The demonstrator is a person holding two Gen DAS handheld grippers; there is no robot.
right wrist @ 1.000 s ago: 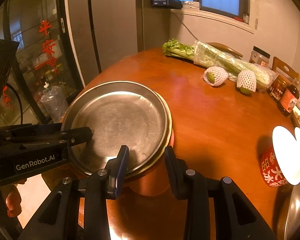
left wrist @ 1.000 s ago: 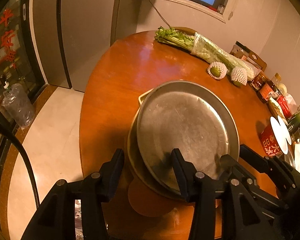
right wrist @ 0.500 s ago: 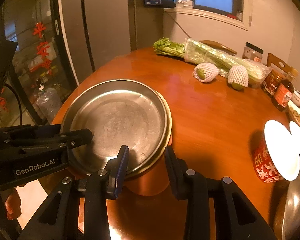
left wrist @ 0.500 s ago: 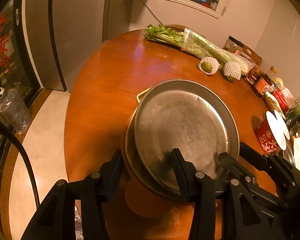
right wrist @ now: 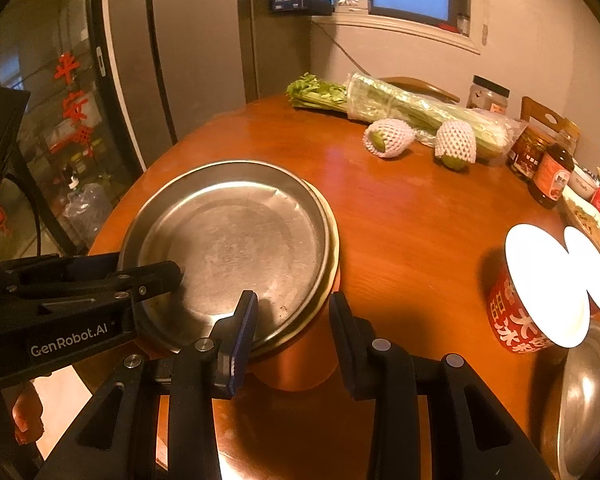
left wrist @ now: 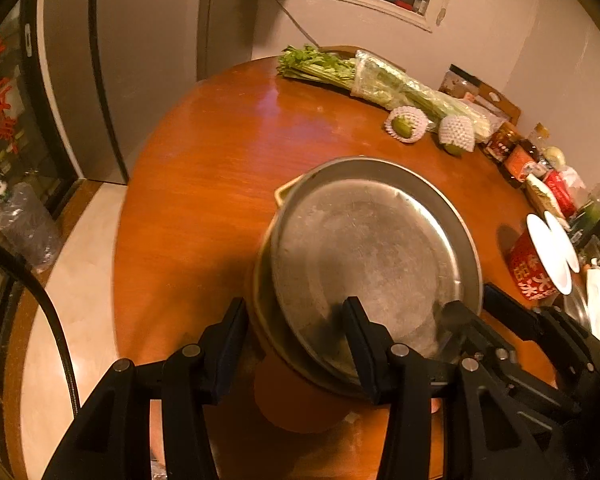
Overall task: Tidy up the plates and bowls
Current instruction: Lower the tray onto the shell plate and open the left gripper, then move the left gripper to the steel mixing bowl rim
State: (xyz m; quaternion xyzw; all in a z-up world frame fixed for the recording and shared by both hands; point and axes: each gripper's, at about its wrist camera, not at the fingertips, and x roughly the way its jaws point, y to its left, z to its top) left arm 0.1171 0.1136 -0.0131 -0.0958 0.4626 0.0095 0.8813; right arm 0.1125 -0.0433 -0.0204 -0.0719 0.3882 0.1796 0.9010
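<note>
gripping the stack of steel plates (right wrist: 236, 240) from two sides, both grippers sit partly closed on its rim: the left gripper (left wrist: 296, 340) has one finger over the top plate and one outside the stack, and the right gripper (right wrist: 292, 332) straddles the near rim the same way. the stack sits near the surface's (left wrist: 220, 168) near edge. a red bowl (right wrist: 516, 320) lies tilted toward the right edge, celery (right wrist: 400, 104) along the far edge.
</note>
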